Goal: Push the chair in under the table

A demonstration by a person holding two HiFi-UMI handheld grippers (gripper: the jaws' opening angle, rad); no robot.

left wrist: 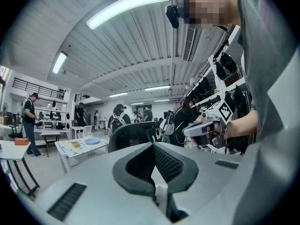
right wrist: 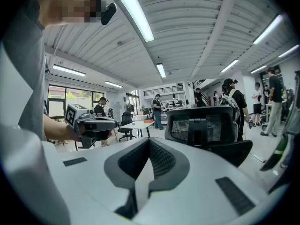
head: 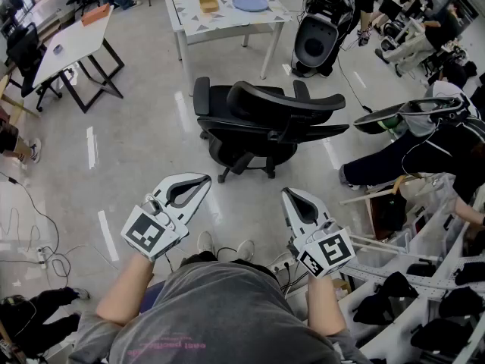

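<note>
A black office chair (head: 265, 123) stands on the shiny floor, its mesh back towards me and a gap of floor between it and the white table (head: 184, 17) behind it. That table carries a blue plate (head: 250, 3) and a small yellow item. My left gripper (head: 198, 182) and right gripper (head: 291, 196) hover side by side short of the chair, both shut and empty, touching nothing. In the left gripper view the left gripper (left wrist: 153, 146) faces the chair back (left wrist: 133, 135) and the table (left wrist: 63, 150). The right gripper (right wrist: 149, 142) looks at the chair (right wrist: 206, 125).
A second white table (head: 68, 44) on black legs stands at the far left. A black rounded machine (head: 314, 40) sits right of the table. A seated person (head: 424, 146) and a rack of dark items (head: 424, 294) crowd the right side. Cables lie at the lower left.
</note>
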